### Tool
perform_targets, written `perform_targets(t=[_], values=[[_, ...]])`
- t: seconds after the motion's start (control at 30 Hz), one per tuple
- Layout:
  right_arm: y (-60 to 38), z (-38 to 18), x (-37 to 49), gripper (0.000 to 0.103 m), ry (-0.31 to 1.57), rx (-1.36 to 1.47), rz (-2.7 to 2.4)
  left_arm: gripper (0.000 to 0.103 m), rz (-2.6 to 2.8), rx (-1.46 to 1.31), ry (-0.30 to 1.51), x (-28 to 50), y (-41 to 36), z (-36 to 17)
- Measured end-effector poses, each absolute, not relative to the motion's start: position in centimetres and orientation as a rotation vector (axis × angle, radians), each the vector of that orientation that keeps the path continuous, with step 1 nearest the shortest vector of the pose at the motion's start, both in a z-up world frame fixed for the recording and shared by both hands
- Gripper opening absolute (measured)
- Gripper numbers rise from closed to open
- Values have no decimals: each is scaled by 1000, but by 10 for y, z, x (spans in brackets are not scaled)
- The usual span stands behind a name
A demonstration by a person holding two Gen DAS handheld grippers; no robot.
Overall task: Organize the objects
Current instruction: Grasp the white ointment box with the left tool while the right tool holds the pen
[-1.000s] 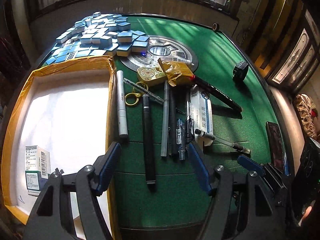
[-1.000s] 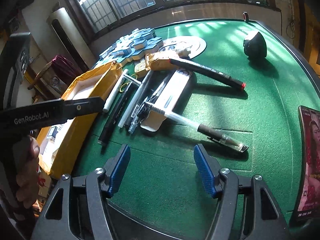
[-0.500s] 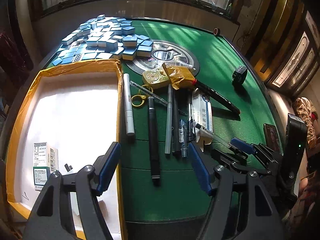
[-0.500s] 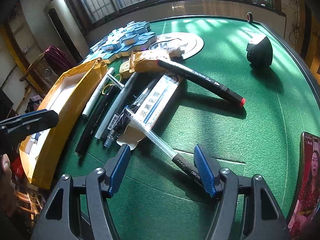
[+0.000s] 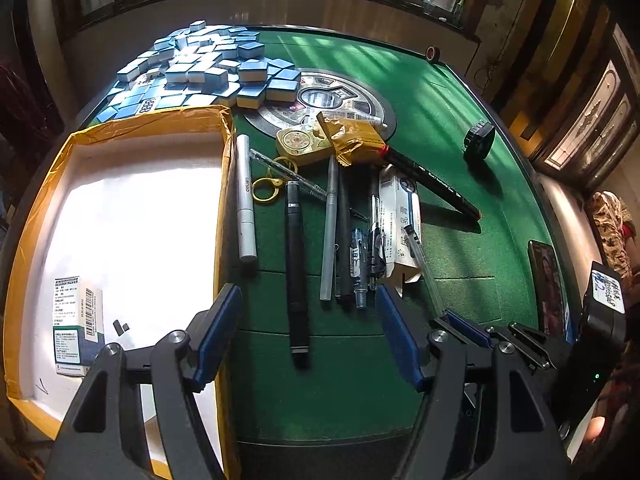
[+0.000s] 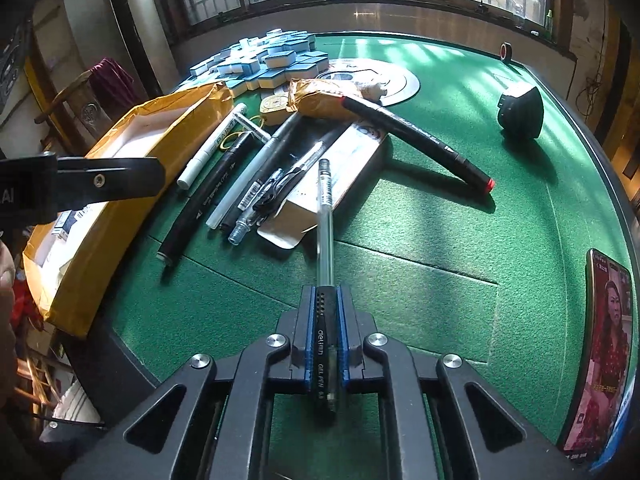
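Window daylight from behind, striped shadows, glare inside box (image 5: 120,208), fisheye-bent edges, dim corners

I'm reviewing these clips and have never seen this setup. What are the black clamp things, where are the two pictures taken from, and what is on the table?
Each black clamp is a hand-held gripper carried by a person, with a fisheye camera looking along its fingers. One picture comes from the left hand-held gripper, open over the green table. The other comes from the right hand-held gripper, whose jaws have just closed on a clear gel pen. Other pens lie beside a yellow-edged box; blue tiles sit behind.
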State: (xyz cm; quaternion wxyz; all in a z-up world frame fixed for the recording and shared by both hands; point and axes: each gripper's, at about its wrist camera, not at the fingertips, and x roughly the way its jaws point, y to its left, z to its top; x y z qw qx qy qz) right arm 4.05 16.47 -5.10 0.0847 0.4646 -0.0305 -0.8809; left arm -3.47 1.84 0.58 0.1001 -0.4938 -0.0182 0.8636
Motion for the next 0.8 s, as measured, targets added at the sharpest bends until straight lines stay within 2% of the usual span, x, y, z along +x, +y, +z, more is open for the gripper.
perform_targets(t=[0.27, 0.6, 0.8], values=[[168, -53, 52, 9, -252, 1373, -2607, 69, 2510, -1501, -66, -49, 25, -6], [196, -54, 58, 9, -488, 1382, -2660, 69, 2474, -1511, -185, -69, 17, -5], [203, -54, 57, 9, -518, 1386, -2678, 68, 2413, -1497, -110, -70, 48, -7]])
